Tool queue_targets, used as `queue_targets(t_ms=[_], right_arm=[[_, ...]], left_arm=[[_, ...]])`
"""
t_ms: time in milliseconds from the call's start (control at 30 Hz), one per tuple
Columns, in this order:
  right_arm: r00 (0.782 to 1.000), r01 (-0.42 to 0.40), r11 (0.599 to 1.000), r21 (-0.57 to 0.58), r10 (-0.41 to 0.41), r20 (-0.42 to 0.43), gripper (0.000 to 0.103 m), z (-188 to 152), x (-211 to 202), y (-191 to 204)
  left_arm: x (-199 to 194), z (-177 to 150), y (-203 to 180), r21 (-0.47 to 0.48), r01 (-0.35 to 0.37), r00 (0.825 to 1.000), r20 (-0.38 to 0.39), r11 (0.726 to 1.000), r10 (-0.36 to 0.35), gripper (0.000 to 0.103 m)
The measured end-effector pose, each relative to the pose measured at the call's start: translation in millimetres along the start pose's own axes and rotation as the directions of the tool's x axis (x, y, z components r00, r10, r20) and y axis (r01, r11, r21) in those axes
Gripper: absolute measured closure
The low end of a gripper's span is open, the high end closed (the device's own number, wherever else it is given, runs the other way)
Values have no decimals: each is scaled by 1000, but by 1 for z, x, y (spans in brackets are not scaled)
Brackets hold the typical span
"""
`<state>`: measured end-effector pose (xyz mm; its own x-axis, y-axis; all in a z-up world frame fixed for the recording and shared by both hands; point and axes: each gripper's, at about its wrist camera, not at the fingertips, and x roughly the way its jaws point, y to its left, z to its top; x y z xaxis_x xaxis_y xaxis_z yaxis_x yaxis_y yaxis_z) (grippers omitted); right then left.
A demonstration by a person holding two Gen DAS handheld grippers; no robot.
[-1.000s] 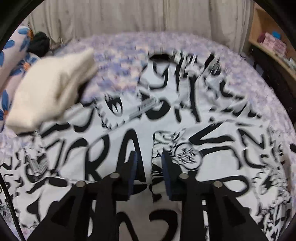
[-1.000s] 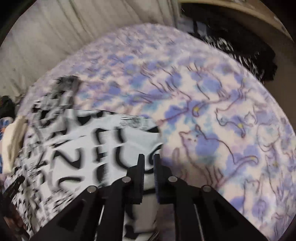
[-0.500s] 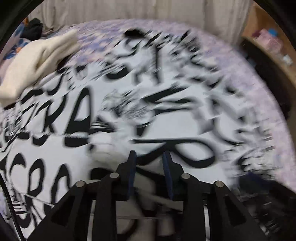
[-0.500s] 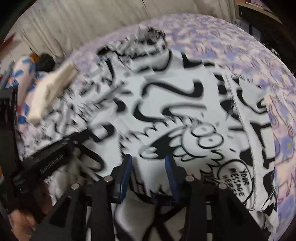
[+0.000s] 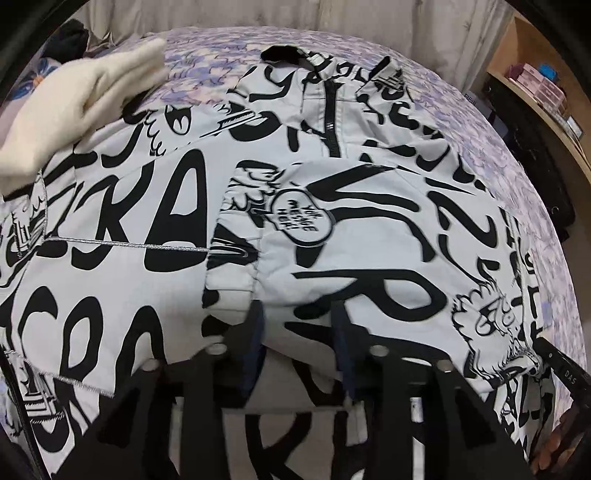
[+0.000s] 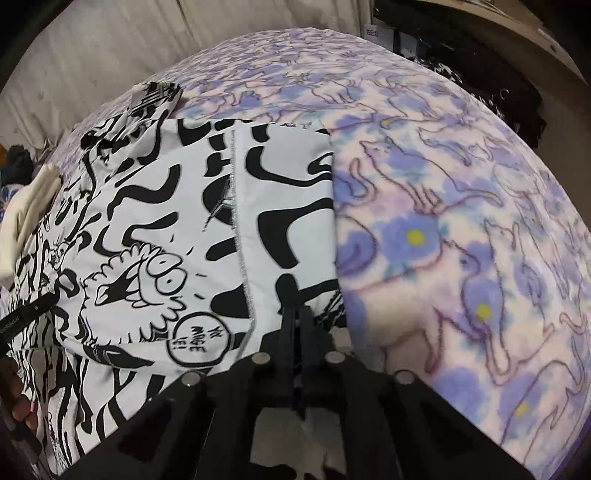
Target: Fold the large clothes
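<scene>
- Both grippers are dropping closer to the jacket (image 5: 369, 236) than a second ago.
- Left gripper (image 5: 299, 325), lower centre, has just been opening; nothing is gripped.
- Right gripper (image 6: 297, 325) has just been closing on the jacket's right edge, probably for folding.
- Jacket is lying spread across the floral blanket (image 6: 461, 221), cream garment (image 5: 74, 107) upper left.

A home bedroom: fleece bed blanket (image 6: 461, 206) (purple wolf print); pale curtains (image 5: 369, 18); wooden shelf (image 5: 532, 92)
</scene>
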<state>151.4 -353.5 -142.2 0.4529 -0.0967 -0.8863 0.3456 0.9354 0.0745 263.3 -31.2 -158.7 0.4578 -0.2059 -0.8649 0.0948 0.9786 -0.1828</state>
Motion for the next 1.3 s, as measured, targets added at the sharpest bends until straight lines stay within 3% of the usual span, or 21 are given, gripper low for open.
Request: queue_targets(t_ms=[33,100,200,400,700,767,800,833,1000,1300], right_arm=[[1000,3,1000,-3,-3,2,99,-2,-2,1],[1000,-11,1000,12,11,0,96,-1,-5,1],[999,-42,998,47,42,8,92,-4,-13,0],[995,-96,992,83,96,11,90,-15,-30,7],[990,-140,987,78,141,-11,88,-44,-53,24],[988,-154,985,79,155,-11,73,-49,-60,29],[987,-159,984,79,160,-7,57,-51,-64,31],[987,-162,984,77,162,2,47,-53,-68,34],[984,-179,983,43,177,31,47,-64,-90,52],[975,-212,977,-30,214,63,47,-83,-119,94]], left_arm=[[-5,-1,-3,6,2,1000,9,1000,-2,44],[-17,-6,-8,14,-21,999,41,1000,20,29],[-37,-11,-16,45,-60,994,89,997,56,27],[-68,-21,-22,56,-53,992,120,997,46,16],[-109,-39,-30,81,-35,993,119,996,25,9],[-121,-45,-30,90,-38,991,128,995,26,9],[-125,-47,-29,91,-38,991,134,995,26,9],[-131,-50,-28,93,-36,990,141,995,23,9],[-152,-64,-17,92,-26,989,145,995,13,9],[-189,-95,28,67,-81,982,179,994,68,9]])
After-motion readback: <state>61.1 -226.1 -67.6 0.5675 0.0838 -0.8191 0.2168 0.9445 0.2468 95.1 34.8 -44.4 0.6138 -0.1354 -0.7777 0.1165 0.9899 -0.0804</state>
